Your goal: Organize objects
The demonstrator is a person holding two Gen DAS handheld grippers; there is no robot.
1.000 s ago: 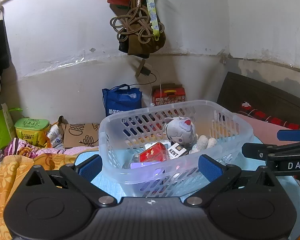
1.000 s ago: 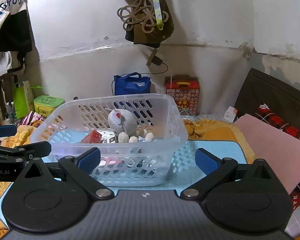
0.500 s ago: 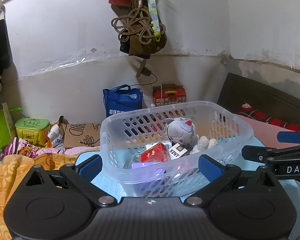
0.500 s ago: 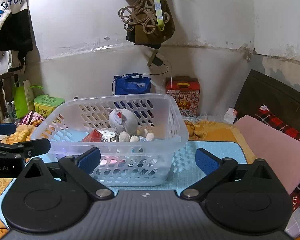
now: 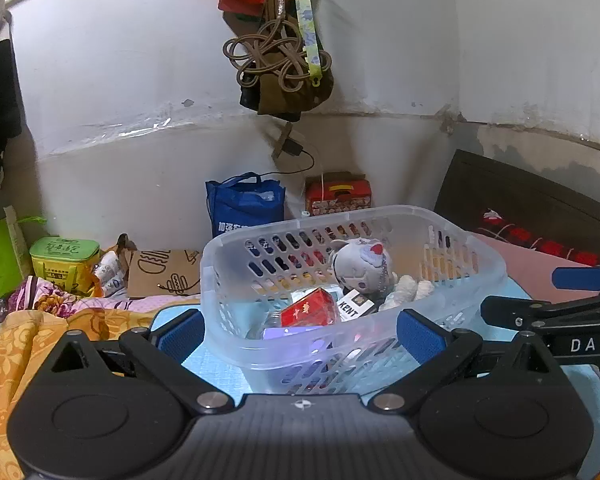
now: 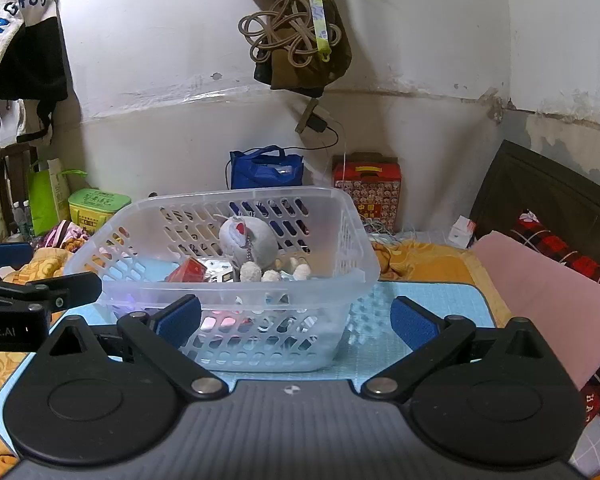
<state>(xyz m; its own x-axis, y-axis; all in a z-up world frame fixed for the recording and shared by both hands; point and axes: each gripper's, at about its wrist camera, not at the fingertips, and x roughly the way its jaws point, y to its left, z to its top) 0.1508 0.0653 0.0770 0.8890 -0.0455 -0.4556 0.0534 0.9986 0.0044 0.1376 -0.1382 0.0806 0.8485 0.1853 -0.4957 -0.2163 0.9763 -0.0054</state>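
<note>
where the blue mat covers the bed, a translucent perforated laundry-style basket stands upright on it. left to right in the left wrist view: the left gripper is spread wide, both blue pads clear of the basket and holding nothing; inside the basket lie a red box, a white kent carton and a grey plush toy, the plush leaning against the far wall. the right gripper is likewise wide apart and empty, just short of the basket's near wall. a blue tote bag stands at the wall behind.
</note>
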